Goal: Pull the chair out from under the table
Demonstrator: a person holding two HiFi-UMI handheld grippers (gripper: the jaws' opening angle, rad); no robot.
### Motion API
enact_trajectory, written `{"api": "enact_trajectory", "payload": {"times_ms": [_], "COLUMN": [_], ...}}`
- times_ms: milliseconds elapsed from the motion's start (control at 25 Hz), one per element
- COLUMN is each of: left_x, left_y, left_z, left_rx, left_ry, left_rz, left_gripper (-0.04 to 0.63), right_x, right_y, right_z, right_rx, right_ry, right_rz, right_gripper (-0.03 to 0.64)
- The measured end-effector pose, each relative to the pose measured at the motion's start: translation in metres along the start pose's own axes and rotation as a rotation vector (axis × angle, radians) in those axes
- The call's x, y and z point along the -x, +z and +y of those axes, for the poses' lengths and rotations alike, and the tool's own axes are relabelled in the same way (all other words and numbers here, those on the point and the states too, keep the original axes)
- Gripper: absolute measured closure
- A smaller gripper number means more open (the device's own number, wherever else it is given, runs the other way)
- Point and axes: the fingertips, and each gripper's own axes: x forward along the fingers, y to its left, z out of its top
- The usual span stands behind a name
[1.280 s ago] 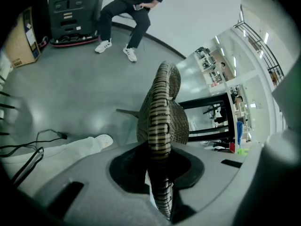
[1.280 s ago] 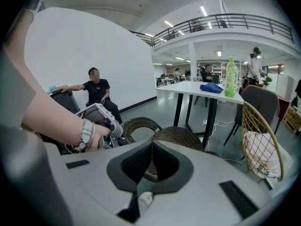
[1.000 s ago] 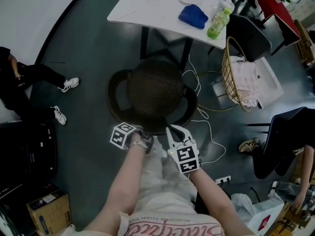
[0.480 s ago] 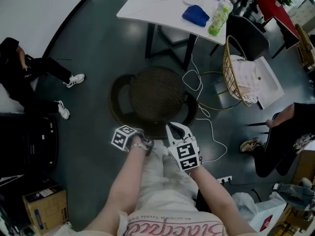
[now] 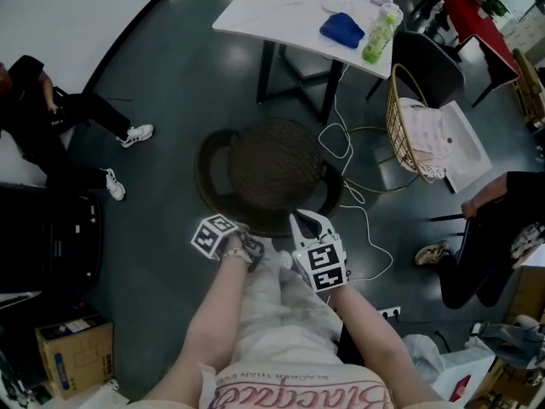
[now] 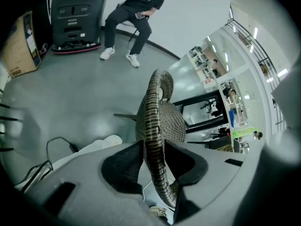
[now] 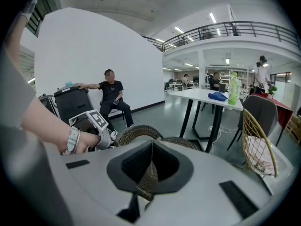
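Note:
A round dark wicker chair (image 5: 272,173) stands on the grey floor, clear of the white table (image 5: 281,15) beyond it. Both grippers sit at its near rim. In the left gripper view the woven rim (image 6: 153,112) runs between the jaws of my left gripper (image 6: 155,147). Those jaws have just been opening, and slim gaps show beside the rim. My right gripper (image 7: 151,147) is shut on the rim, with a strip of wicker (image 7: 149,178) pinched between its pads. The head view shows the left gripper (image 5: 249,245) and the right gripper (image 5: 300,221) side by side.
A blue cloth (image 5: 342,29) and a green bottle (image 5: 379,34) lie on the table. A gold wire chair (image 5: 407,135) stands to the right, and a white cable (image 5: 345,156) trails to a power strip (image 5: 387,313). People sit at the left (image 5: 51,135) and right (image 5: 494,228). A cardboard box (image 5: 72,356) sits at the lower left.
The chair has come away from the table towards me, with both grippers staying at its near rim. The table now sits farther up the head view.

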Motion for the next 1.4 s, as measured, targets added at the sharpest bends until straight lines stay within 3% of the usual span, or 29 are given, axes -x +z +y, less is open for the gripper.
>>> {"api": "enact_trajectory", "payload": {"times_ms": [200, 440, 560, 760, 960, 1040, 1160, 1400], "left_x": [0.029, 0.073, 0.096, 0.137, 0.185, 0.204, 0.228, 0.269], "left_y": [0.003, 0.023, 0.033, 0.049, 0.053, 0.053, 0.052, 0.032], "left_z": [-0.012, -0.057, -0.094, -0.180, -0.258, -0.283, -0.312, -0.347], "left_rx": [-0.094, -0.347, -0.431, -0.635, -0.873, -0.936, -1.025, -1.228], "left_ry": [-0.068, -0.153, -0.238, -0.447, -0.611, -0.667, -0.719, -0.795], "left_rz": [-0.005, -0.077, -0.133, -0.237, -0.390, -0.451, -0.544, -0.705], "left_gripper": [0.440, 0.437, 0.437, 0.439, 0.453, 0.477, 0.538, 0.587], "right_x": [0.001, -0.005, -0.005, 0.005, 0.026, 0.036, 0.054, 0.085], "right_y": [0.031, 0.084, 0.106, 0.145, 0.184, 0.200, 0.221, 0.242], "right_z": [0.004, 0.004, 0.005, 0.007, -0.002, -0.003, -0.005, -0.013], "right_rx": [0.035, 0.055, 0.079, 0.112, 0.013, -0.004, -0.003, 0.031], "right_ry": [0.003, -0.017, -0.023, -0.026, -0.025, -0.026, -0.040, -0.109], "right_rz": [-0.051, -0.134, -0.166, -0.219, -0.298, -0.341, -0.405, -0.471], "right_gripper": [0.612, 0.612, 0.612, 0.612, 0.612, 0.612, 0.612, 0.612]}}
